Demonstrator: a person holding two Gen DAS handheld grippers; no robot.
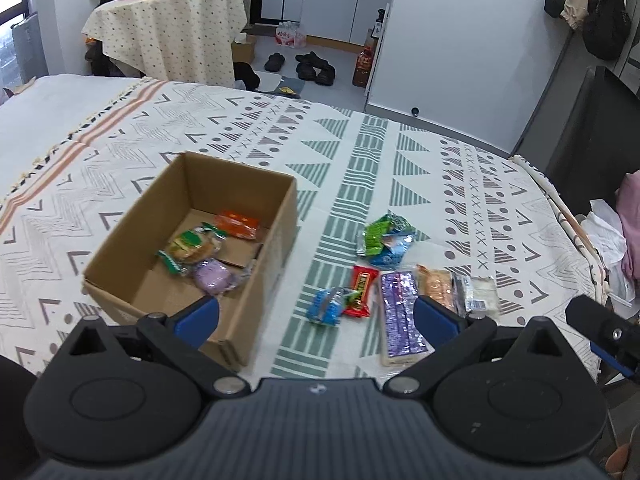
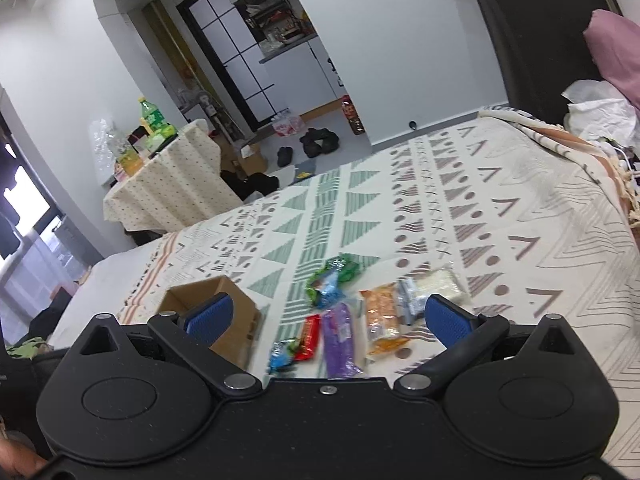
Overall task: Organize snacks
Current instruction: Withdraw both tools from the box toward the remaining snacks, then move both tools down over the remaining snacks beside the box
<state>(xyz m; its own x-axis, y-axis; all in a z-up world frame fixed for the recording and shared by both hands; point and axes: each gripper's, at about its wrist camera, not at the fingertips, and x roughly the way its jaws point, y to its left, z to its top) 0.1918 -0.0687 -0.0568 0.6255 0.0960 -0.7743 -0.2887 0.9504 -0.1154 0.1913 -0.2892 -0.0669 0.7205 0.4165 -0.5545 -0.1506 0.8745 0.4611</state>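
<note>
The cardboard box sits open on the patterned bedspread, to the left of the loose snacks. Inside it lie three packets: a purple-wrapped pastry nearest, a green-edged cake packet touching it, and an orange packet toward the far wall.

The left tool hangs spread wide with nothing between its blue pads; one pad overlaps the box's near corner in the view, the other the long purple bar, though contact cannot be judged. The right tool is likewise wide apart and empty, above the snack pile; its tip also shows at the right edge of the left wrist view.

On the bedspread just right of the box, nearest first: the purple bar, a blue candy packet touching a red bar, an orange biscuit packet and a clear packet of white wafers side by side, then a crumpled green and blue wrapper pair a little farther.

From the right wrist view the box's contents are hidden behind its wall and the left pad, and the labels are too blurred to read. Beyond the bed stands a table under a dotted cloth carrying bottles, with shoes on the floor.
</note>
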